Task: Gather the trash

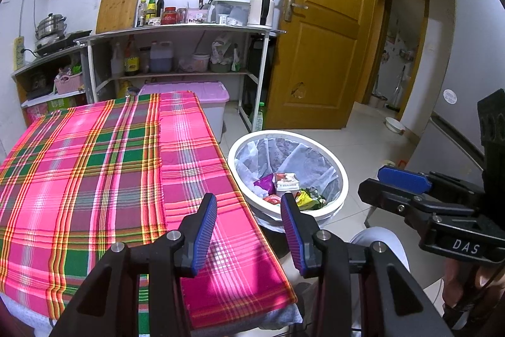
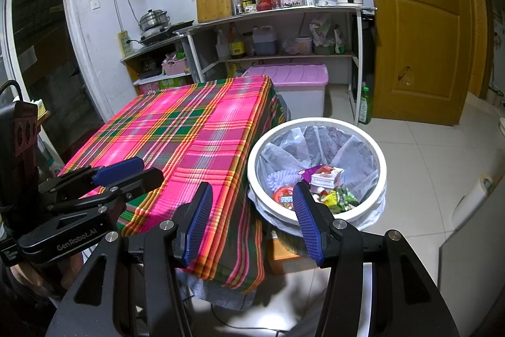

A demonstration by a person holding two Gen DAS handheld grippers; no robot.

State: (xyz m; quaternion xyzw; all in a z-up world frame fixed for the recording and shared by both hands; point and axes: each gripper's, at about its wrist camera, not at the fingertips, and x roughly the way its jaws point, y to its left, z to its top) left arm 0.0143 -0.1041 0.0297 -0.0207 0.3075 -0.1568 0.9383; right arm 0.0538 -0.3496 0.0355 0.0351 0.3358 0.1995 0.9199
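Observation:
A white round trash bin (image 1: 342, 176) (image 2: 380, 160) with a clear liner stands on the floor to the right of the table. Inside lie several wrappers and small cartons (image 1: 285, 183) (image 2: 325, 179). The table carries a pink, green and yellow plaid cloth (image 1: 104, 166) (image 2: 189, 135) with nothing on it. My left gripper (image 1: 249, 226) hovers over the table's near right edge, open, nothing between its blue pads. My right gripper (image 2: 251, 220) hangs between the table's corner and the bin, open and empty too. Each gripper shows in the other's view, the right gripper (image 1: 401, 182) and the left gripper (image 2: 126, 171).
A metal shelf rack (image 1: 176, 30) with bottles, a cutting board and a kettle stands against the far wall. A pink-lidded storage box (image 2: 290, 78) sits under it. A wooden door (image 1: 318, 30) is to the right. Tiled floor (image 2: 426, 153) surrounds the bin. A white appliance (image 2: 467, 229) stands at right.

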